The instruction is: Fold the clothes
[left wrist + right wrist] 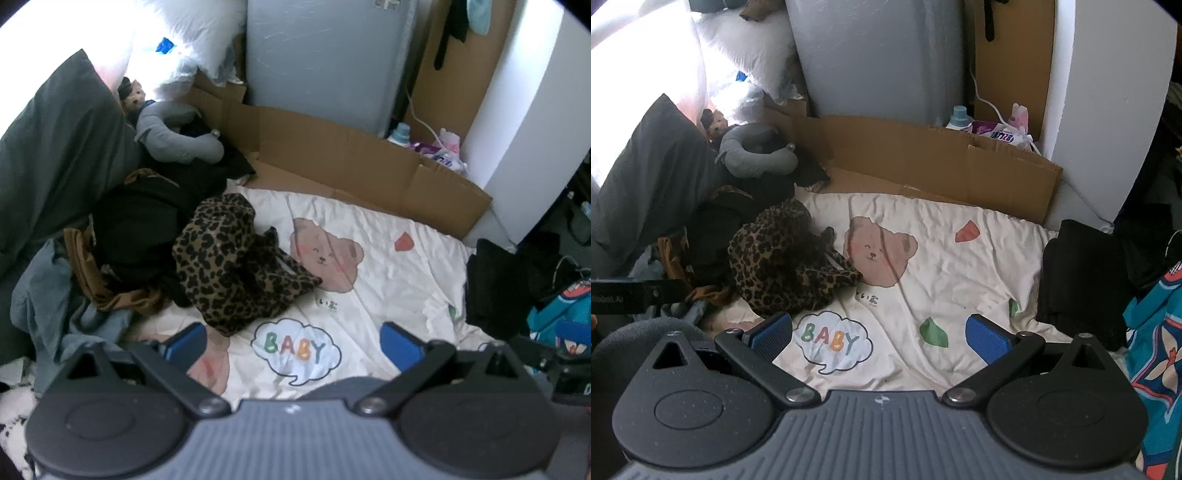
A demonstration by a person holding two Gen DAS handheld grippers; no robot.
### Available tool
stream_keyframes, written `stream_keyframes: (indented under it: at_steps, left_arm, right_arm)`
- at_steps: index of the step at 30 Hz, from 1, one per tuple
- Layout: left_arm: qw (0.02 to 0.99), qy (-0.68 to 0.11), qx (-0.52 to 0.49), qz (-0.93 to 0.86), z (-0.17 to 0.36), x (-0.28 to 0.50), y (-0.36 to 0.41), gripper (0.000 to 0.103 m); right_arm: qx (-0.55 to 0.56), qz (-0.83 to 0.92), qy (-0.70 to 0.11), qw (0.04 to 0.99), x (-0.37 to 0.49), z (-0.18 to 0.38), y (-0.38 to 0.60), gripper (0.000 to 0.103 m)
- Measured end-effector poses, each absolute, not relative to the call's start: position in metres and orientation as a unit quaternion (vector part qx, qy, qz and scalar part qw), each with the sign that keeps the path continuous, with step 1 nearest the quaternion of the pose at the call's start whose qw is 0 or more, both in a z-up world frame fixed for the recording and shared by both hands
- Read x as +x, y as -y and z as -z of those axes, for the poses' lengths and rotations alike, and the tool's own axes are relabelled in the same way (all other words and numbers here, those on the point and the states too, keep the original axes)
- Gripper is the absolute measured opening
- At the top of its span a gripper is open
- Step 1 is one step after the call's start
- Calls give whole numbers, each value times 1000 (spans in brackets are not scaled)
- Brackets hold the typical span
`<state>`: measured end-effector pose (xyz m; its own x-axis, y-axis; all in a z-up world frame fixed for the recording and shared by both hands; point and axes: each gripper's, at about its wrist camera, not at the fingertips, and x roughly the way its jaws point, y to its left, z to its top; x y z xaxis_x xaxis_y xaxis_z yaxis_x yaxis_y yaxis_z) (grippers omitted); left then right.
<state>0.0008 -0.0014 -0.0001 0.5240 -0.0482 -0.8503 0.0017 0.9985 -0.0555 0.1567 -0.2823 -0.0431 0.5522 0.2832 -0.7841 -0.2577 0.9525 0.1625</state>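
**Clothes lie in two lots on the bed; both grippers empty above the bare middle**

Clothes, a loose heap of crumpled garments (pixel 122 258), occupy the left side of the cream cartoon-printed bed cover (pixel 399 273): black cloth at the back, a grey-blue piece and a mustard-brown piece at the near edge, all tangled. A crumpled leopard-print garment in brown and black (pixel 236 266) lies at the heap's right edge, spilling onto the open cover and reaching the printed bear. At the right edge of the cover sits a black garment with squared, stacked edges (pixel 1078 280), well apart from the heap; it reads as folded.

Left gripper (pixel 293 345): blue-padded jaws spread wide, nothing between them, held over the near part of the cover just right of the leopard-print garment. Right gripper (pixel 879 338): jaws likewise spread, empty, held over the middle of the cover.

Judgement: the scene fits a pause between garments, one piece apparently done and set aside, the heap unfolded. The likeliest next move calls for taking one garment by an edge, the leopard-print being nearest, drawing it clear of the heap and spreading it flat on the bare middle.

Writing: "BABY" in coloured letters inside a pale blue cloud (pixel 831 338) on the cover; small dark characters below the bear, not legible. A purple-and-white packet (pixel 1001 134) behind the flattened brown cardboard (pixel 923 155) bears print too small to read.
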Motion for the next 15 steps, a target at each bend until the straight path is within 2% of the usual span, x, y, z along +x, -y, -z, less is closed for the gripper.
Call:
stream_keyframes:
  at_steps: [15]
  left_arm:
    - [873, -487, -14, 14, 1, 7, 12, 101]
  right_arm:
    - [-6, -145, -447, 883, 157, 44, 283, 103]
